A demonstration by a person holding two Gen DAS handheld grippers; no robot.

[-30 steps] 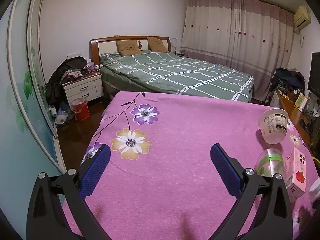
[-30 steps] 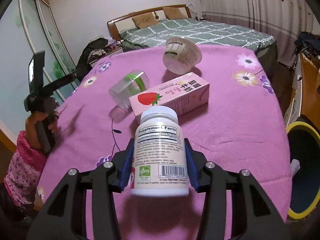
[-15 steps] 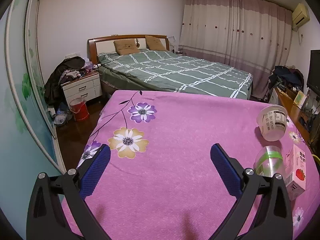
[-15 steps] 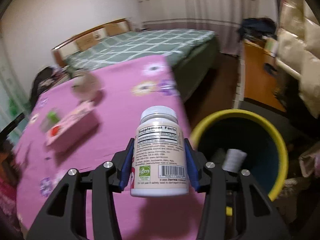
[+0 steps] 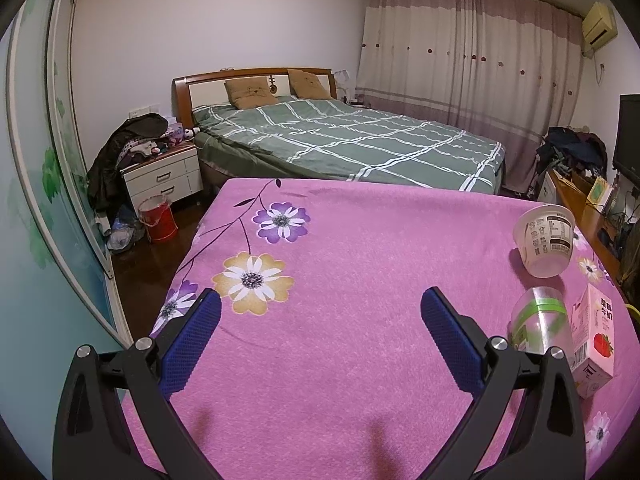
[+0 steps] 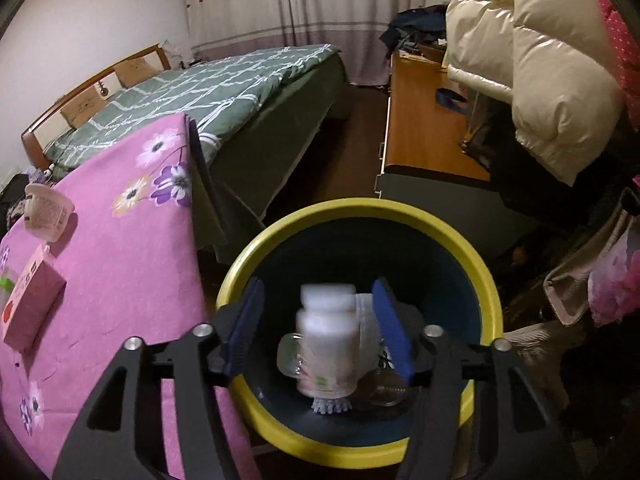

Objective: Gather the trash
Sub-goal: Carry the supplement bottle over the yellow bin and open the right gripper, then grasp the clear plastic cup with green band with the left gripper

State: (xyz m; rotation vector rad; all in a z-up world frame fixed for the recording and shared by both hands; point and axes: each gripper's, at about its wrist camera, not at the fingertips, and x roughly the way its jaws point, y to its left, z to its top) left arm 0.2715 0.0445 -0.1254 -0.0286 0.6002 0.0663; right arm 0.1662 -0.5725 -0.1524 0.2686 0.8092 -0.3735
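My right gripper (image 6: pixel 318 320) is open above the yellow-rimmed bin (image 6: pixel 360 210). The white supplement bottle (image 6: pixel 328 344) is blurred between the fingers, loose and falling into the bin, where other trash lies. My left gripper (image 5: pixel 318 332) is open and empty over the pink flowered table (image 5: pixel 340 260). On the table's right side lie a white tub (image 5: pixel 546 244), a clear cup with a green band (image 5: pixel 538 324) and a pink strawberry milk carton (image 5: pixel 592 344). The tub (image 6: pixel 46 216) and the carton (image 6: pixel 30 300) also show in the right wrist view.
A green-quilted bed (image 5: pixel 340 140) stands behind the table. A nightstand (image 5: pixel 164 176) and a red bucket (image 5: pixel 158 218) are at the left. A wooden desk (image 6: pixel 424 120) and a cream puffer jacket (image 6: pixel 552 60) are beside the bin.
My right gripper swung from the table to above the bin and opened; the bottle has left its grip and is dropping. My left gripper stayed nearly still.
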